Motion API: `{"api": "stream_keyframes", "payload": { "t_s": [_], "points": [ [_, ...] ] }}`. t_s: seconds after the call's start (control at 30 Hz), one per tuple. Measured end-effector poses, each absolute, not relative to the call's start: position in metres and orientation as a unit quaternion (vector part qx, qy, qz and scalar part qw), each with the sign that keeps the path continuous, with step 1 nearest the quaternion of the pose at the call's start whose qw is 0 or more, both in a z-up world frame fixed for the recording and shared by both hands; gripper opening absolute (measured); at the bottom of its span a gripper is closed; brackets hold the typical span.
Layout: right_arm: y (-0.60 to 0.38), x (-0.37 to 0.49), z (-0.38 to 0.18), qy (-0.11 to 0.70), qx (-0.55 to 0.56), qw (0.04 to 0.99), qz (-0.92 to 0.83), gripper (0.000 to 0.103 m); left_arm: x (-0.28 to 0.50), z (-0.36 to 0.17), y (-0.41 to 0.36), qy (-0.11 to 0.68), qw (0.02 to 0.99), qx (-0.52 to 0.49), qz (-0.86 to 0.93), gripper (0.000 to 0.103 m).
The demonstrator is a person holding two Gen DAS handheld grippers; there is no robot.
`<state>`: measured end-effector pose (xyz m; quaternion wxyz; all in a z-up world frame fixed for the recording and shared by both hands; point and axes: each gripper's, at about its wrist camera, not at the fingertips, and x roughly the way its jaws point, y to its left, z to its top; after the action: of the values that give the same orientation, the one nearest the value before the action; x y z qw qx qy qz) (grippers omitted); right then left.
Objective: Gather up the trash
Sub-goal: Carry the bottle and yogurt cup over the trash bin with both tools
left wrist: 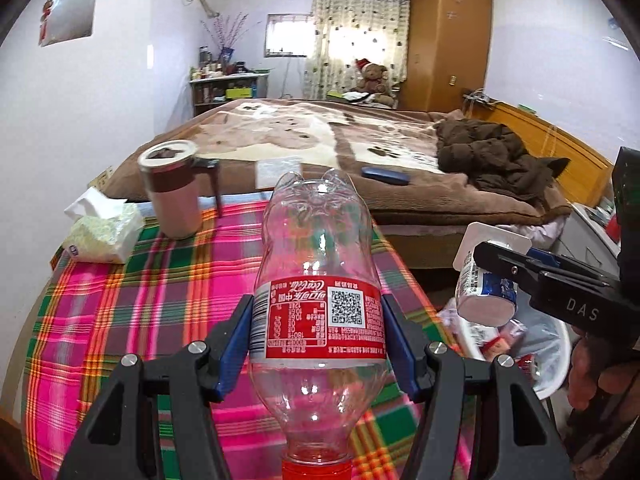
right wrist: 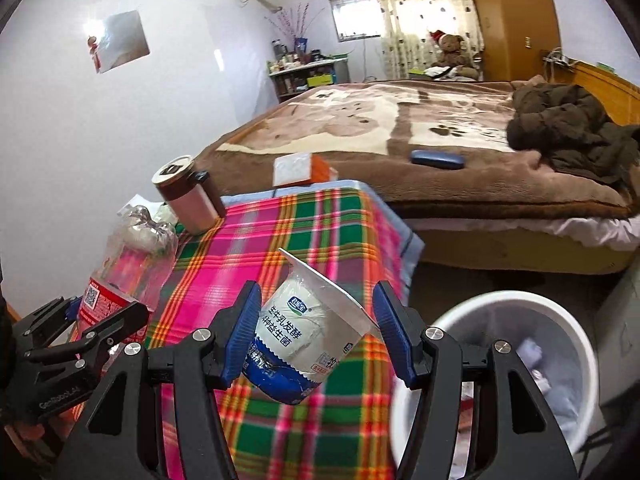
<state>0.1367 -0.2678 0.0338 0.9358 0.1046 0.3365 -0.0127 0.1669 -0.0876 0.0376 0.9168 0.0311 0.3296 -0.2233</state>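
Both my grippers hold trash.
My left gripper (left wrist: 318,344) clamps the bottle (left wrist: 318,280) over the table (left wrist: 120,300); my right gripper (right wrist: 316,336) pinches the yogurt cup (right wrist: 308,332) at the table's right edge, beside the bin (right wrist: 500,300).

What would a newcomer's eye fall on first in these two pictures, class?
First, the empty cola bottle clamped across its red label in the left gripper, over the bright plaid tablecloth. Next, the yogurt cup tilted between the right gripper's blue pads, with the white bin on the floor just right of the table.
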Motion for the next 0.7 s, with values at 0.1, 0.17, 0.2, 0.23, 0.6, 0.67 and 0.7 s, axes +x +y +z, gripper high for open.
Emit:
{"api": "stream_keyframes", "payload": {
  "t_s": [0.1,0.17,0.2,0.23,0.6,0.67,0.7],
  "points": [
    [-0.284,0.122,0.035,0.331,0.108,0.937,-0.025,0.059,0.156,0.038,-0.105,0.33,0.912,0.032,-0.241,0.063],
    [-0.297,0.112,0.035,0.329,0.113,0.937,-0.034,0.059,0.151,0.037,-0.117,0.331,0.909,0.033,-0.253,0.063],
    [-0.304,0.108,0.035,0.327,0.117,0.937,-0.039,0.059,0.148,0.037,-0.124,0.332,0.906,0.032,-0.261,0.063],
    [-0.31,0.104,0.035,0.325,0.118,0.937,-0.045,0.059,0.146,0.037,-0.13,0.332,0.904,0.033,-0.267,0.063],
    [-0.366,0.069,0.026,0.325,0.127,0.932,-0.103,0.059,0.118,0.028,-0.197,0.338,0.884,0.045,-0.32,0.063],
    [-0.373,0.066,0.024,0.328,0.128,0.93,-0.109,0.06,0.113,0.025,-0.208,0.34,0.881,0.05,-0.326,0.063],
    [-0.377,0.063,0.022,0.33,0.129,0.928,-0.113,0.06,0.111,0.023,-0.214,0.342,0.879,0.05,-0.329,0.063]
  ]
}}
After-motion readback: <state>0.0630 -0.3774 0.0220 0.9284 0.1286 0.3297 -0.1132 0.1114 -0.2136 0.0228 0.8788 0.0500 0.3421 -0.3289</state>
